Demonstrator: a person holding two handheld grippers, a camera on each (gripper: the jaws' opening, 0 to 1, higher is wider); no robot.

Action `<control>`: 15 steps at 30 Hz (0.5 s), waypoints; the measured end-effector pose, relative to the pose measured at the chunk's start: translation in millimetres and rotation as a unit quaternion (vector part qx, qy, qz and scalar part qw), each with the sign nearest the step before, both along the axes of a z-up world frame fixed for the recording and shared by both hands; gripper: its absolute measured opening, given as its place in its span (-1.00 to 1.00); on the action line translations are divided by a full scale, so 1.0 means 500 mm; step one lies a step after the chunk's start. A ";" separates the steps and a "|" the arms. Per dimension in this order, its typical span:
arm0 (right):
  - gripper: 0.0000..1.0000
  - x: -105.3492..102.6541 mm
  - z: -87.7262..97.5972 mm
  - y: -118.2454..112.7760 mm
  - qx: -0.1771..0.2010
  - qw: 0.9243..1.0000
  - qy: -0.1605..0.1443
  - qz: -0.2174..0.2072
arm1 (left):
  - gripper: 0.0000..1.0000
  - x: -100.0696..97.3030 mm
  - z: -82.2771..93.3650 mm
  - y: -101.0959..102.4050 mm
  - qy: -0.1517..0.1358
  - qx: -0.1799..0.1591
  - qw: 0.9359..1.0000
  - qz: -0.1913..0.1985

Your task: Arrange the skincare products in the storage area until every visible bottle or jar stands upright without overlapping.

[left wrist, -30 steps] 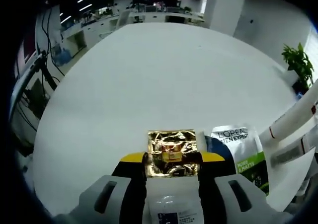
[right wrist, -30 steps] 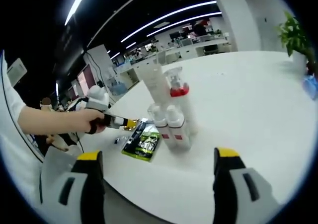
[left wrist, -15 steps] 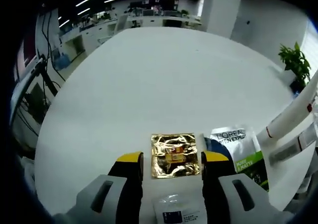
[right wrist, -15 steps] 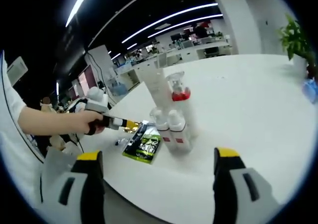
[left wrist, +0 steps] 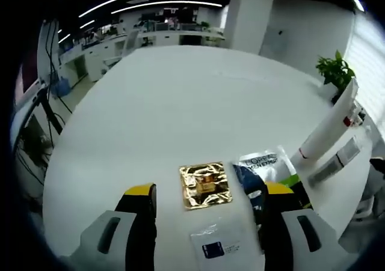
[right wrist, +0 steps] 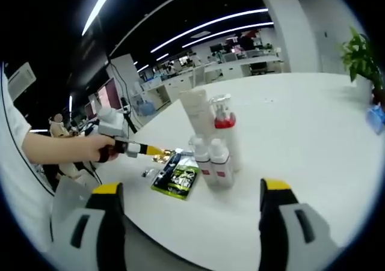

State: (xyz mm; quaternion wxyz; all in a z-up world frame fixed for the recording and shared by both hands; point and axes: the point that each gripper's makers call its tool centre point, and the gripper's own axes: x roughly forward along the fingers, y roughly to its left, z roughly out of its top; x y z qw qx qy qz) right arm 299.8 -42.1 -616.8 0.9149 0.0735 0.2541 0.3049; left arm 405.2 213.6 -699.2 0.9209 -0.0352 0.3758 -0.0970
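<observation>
**Both tongs spread, nothing held**

While the left tongs [left wrist: 207, 194] gape wide over a gold sachet [left wrist: 205, 184] lying flat on the surface [left wrist: 180, 103], the right tongs [right wrist: 191, 190], equally spread and empty, face upright bottles [right wrist: 218, 145] beside a green sachet [right wrist: 178, 178].

green sachet [left wrist: 264, 169]: right jaw is covering its lower part at 5 o'clock
clear packet [left wrist: 219, 247]: bottom edge is cutting it off, label too small to read
tall tube [left wrist: 328, 127]: running out toward 3 o'clock
</observation>
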 end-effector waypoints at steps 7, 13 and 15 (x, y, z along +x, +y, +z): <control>0.90 -0.001 0.015 0.005 -0.002 1.000 -0.009 0.006 | 0.59 -0.027 0.039 0.009 -0.030 0.003 0.998 -0.048; 0.91 -0.004 0.017 0.014 -0.005 1.000 -0.010 0.014 | 0.65 -0.062 0.078 0.012 -0.051 0.011 0.994 -0.092; 0.91 -0.005 0.017 0.017 -0.005 1.000 -0.010 0.017 | 0.69 -0.076 0.091 0.014 -0.059 0.016 0.993 -0.103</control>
